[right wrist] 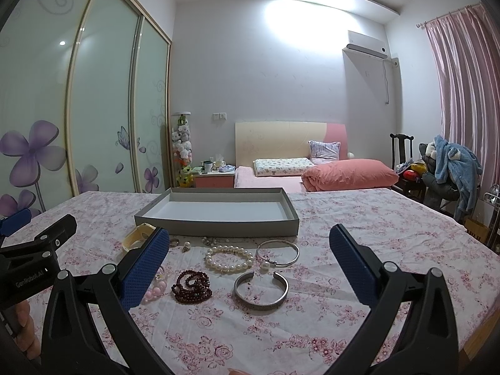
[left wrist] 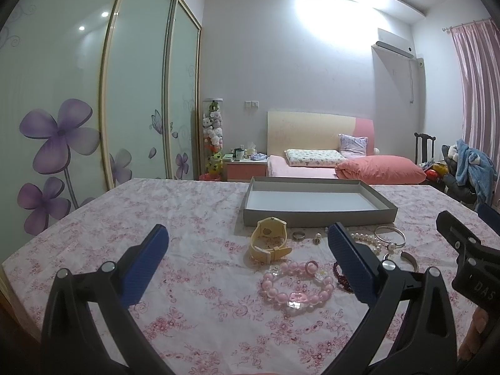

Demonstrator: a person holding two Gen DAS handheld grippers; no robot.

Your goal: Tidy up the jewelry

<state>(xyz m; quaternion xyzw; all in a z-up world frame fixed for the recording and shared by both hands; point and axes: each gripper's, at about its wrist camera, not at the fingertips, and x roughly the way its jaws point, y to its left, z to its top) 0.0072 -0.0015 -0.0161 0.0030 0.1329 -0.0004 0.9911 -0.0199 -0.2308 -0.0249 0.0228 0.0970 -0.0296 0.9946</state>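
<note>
Your left gripper (left wrist: 247,253) hangs with its jaws spread wide and empty, the pink bead bracelet (left wrist: 297,284) lying flat on the worktop (left wrist: 187,312) straight ahead between them; your right gripper (right wrist: 248,257) is just as wide and empty over the silver cuff (right wrist: 261,287), whose gap faces away from you. Beyond lie the dark red beads (right wrist: 191,286), pearl bracelet (right wrist: 229,258), thin bangle (right wrist: 278,251) and yellow watch (left wrist: 269,239), with what may be a small ring (left wrist: 299,235). Farthest, the empty grey tray (left wrist: 312,215) lies broadside, nearer your left.
</note>
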